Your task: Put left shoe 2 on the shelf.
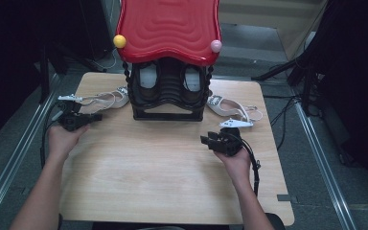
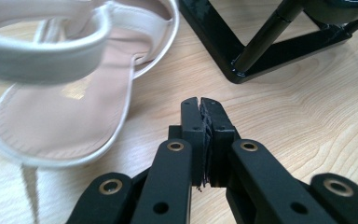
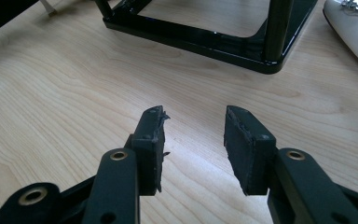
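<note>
My left claw [image 2: 200, 103] is clenched tight, pads pressed flat together with nothing between them, and it sits low over the wooden table [image 2: 307, 107]. Just ahead of its tips and off to their left lies the pale sandal [image 2: 60, 116], sole up toward me, its strap looping across the top of the left gripper view; the tips are near its edge but not touching. Ahead and to the right of the tips, there's the black rack base [image 2: 233, 56] with one slanted post rising from its corner.

From the high view, that same left claw [image 1: 95, 118] points toward the rack, and the sandal [image 1: 108, 99] is just beyond it, right up against the rack's left side.

Over to my right claw [image 3: 193, 135]: jaws released, a clear gap, bare wood showing between the pads, nothing gripped. Straight ahead of it, the black frame [image 3: 200, 39] of the rack runs across the table, well apart from the tips. Ahead and far right of the tips, a white shoe [image 3: 354, 28] with a sparkly trim.

High view again: right claw [image 1: 210, 140] aims left across the table, the second white shoe [image 1: 227, 109] just beyond it, beside the rack. Above it all, the rack's red wavy top [image 1: 168, 26], yellow ball [image 1: 120, 41] on one corner, pink ball [image 1: 216, 46] on the other.
</note>
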The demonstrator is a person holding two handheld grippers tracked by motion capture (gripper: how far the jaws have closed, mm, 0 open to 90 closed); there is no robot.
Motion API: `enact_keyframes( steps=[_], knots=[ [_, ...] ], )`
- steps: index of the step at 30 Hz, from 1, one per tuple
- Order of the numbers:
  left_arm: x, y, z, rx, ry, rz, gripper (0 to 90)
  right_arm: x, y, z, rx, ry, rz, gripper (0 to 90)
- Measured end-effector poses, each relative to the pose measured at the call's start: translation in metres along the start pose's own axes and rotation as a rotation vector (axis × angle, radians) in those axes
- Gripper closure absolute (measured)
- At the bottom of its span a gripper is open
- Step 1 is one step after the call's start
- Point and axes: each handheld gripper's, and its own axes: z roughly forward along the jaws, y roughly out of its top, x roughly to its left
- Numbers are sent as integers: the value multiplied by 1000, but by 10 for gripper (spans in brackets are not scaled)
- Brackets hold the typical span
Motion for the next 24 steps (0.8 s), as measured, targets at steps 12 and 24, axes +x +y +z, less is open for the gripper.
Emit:
enact_keyframes(
  steps=[12,24],
  knots=[
    [19,-14,-16,2,50,-18,891,0,5,7,4,12,-5,595],
    [49,-21,-11,16,128,-61,891,2,5,10,13,15,-17,595]
  ],
)
